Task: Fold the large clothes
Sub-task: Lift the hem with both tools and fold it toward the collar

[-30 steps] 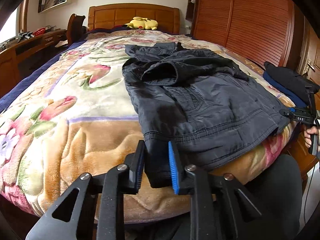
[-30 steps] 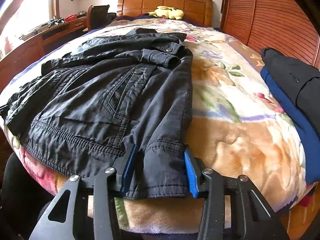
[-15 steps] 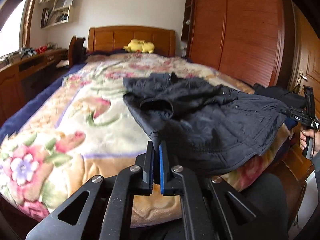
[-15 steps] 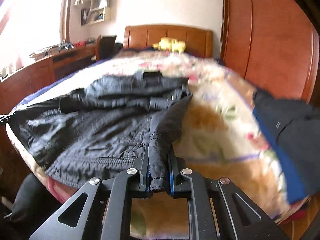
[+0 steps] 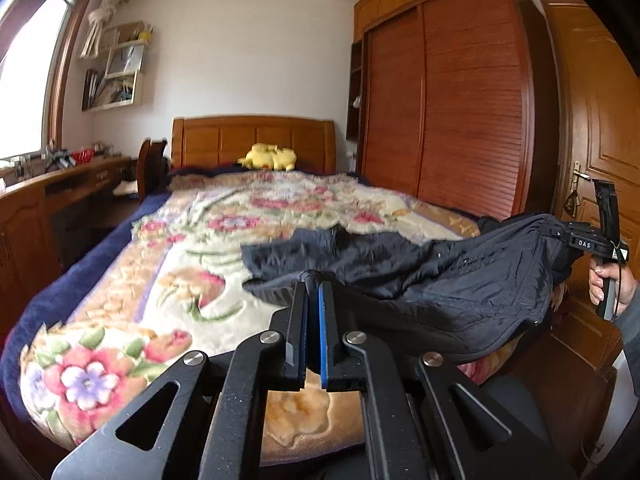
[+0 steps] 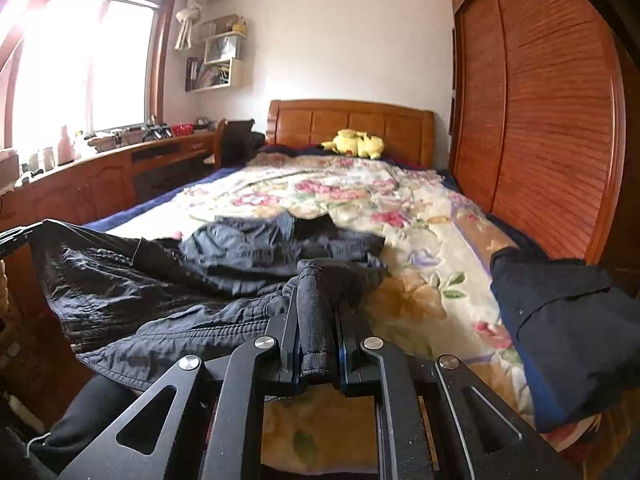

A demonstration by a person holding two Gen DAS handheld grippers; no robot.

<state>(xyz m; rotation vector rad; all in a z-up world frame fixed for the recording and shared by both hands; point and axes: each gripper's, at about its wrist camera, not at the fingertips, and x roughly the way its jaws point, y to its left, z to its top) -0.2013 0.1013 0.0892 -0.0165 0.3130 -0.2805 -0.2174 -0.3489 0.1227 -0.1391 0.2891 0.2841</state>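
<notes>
A dark blue-black jacket (image 5: 440, 280) lies at the foot of a bed with a floral blanket (image 5: 240, 216). My left gripper (image 5: 313, 292) is shut on one bottom corner of the jacket's hem. My right gripper (image 6: 318, 312) is shut on the other bottom corner (image 6: 316, 320). Both corners are lifted off the bed and the hem hangs stretched between them. The collar end (image 6: 280, 232) still rests on the blanket. The right gripper also shows in the left wrist view (image 5: 560, 236), far right.
A stack of folded dark and blue clothes (image 6: 560, 320) lies on the bed's right edge. A yellow plush (image 6: 356, 142) sits by the headboard. A wooden wardrobe (image 5: 448, 100) stands right, a desk (image 6: 100, 172) left, a door (image 5: 600, 160) near right.
Both grippers closed on the jacket's bottom corners and rose, lifting the hem off the bed and pulling the jacket toward the foot of the bed.
</notes>
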